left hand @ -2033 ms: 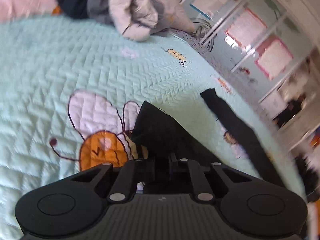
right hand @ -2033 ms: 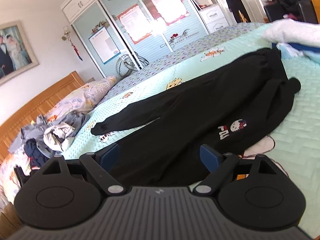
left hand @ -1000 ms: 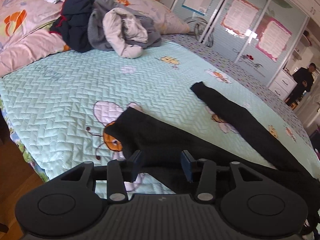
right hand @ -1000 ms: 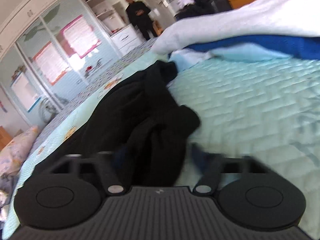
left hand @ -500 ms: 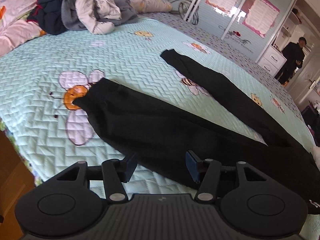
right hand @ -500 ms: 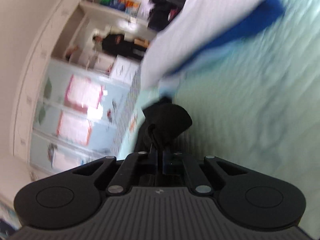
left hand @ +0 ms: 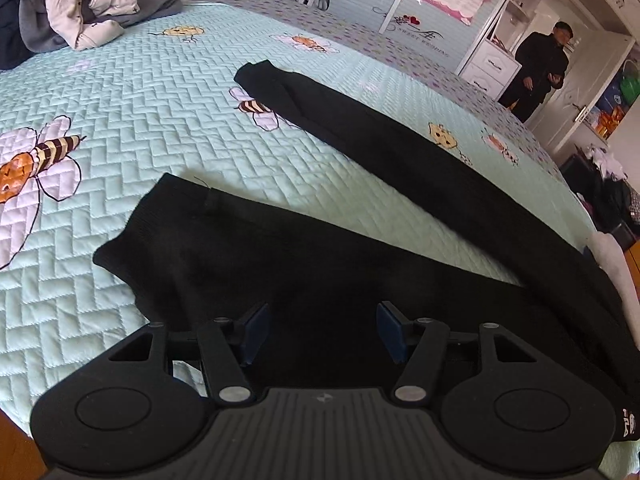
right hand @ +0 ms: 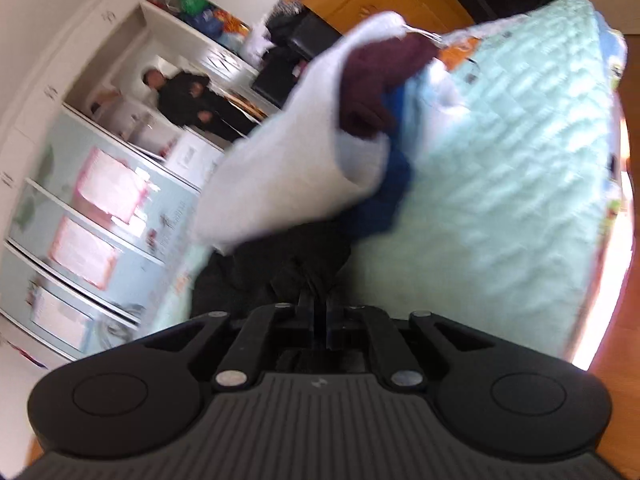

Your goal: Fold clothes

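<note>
Left wrist view: black trousers (left hand: 320,264) lie spread on the bed's mint quilted bedspread (left hand: 168,92), both legs running away from the waist and splayed apart, near leg cuff (left hand: 160,216) towards the bee print, far leg cuff (left hand: 260,76) further up the bed. Left claw (left hand: 320,330) hovers over the near leg, jaws opening, blue pads clear of the cloth, nothing gripped; judged released so the leg stays flat where it lies. Right wrist view (blurred, rolled): right claw (right hand: 318,316) is pinched on a bunch of the black fabric at the other end of the trousers, jaws easing open slightly though cloth is plainly between them. Stack of folded clothes (right hand: 320,152), white over blue and maroon, sits just beyond that end, likely the finished pile. Heap of unfolded laundry (left hand: 92,4) waits near the pillows. A person (left hand: 540,72) stands in the doorway. Judgement: trousers are being straightened ahead of bringing the legs together.
</note>
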A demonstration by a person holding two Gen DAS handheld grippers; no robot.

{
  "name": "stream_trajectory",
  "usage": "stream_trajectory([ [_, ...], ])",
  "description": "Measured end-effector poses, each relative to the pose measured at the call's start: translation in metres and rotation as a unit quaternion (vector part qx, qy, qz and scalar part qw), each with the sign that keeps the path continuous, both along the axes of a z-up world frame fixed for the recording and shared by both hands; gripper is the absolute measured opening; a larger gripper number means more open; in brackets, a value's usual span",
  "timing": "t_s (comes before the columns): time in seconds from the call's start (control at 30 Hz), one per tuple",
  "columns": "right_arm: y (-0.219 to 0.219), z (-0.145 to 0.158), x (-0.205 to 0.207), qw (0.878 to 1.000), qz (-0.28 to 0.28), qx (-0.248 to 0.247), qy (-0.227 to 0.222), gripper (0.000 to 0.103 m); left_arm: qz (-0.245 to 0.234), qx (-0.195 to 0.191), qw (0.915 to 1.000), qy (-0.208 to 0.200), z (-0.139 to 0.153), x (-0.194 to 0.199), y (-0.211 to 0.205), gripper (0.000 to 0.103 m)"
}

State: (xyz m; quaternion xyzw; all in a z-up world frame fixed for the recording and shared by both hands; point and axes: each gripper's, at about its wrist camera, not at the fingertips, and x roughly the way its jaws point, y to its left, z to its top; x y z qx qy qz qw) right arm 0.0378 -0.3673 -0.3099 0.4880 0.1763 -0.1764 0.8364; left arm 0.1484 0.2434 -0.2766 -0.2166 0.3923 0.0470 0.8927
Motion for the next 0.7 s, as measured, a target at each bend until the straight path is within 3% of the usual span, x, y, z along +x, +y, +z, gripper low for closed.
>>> stream_trajectory([
  [0.03, -0.001, -0.004, -0.003, 1.0, -0.003, 0.007, 0.009, 0.029, 0.002, 0.0, 1.0, 0.0, 0.0, 0.0, 0.001, 0.062],
  [0.1, -0.001, -0.006, -0.014, 1.0, -0.009, 0.007, 0.004, 0.034, 0.01, 0.0, 0.9999, -0.003, 0.002, 0.0, 0.008, 0.063],
  [0.3, 0.019, 0.018, -0.039, 0.997, -0.037, -0.059, -0.017, 0.045, 0.025, 0.003, 0.9995, -0.02, 0.004, -0.005, 0.028, 0.065],
  [0.47, 0.079, 0.044, -0.013, 0.986, 0.048, -0.162, -0.017, 0.05, 0.015, 0.039, 0.9987, -0.028, 0.002, -0.004, 0.022, 0.068],
  [0.57, 0.132, 0.061, 0.016, 0.965, 0.143, -0.215, -0.045, 0.061, 0.038, 0.047, 0.9979, -0.023, -0.002, -0.004, 0.026, 0.07],
  [0.7, 0.181, 0.07, 0.043, 0.946, 0.239, -0.201, -0.085, 0.067, 0.092, 0.024, 0.9943, -0.048, 0.004, -0.018, 0.047, 0.071],
])
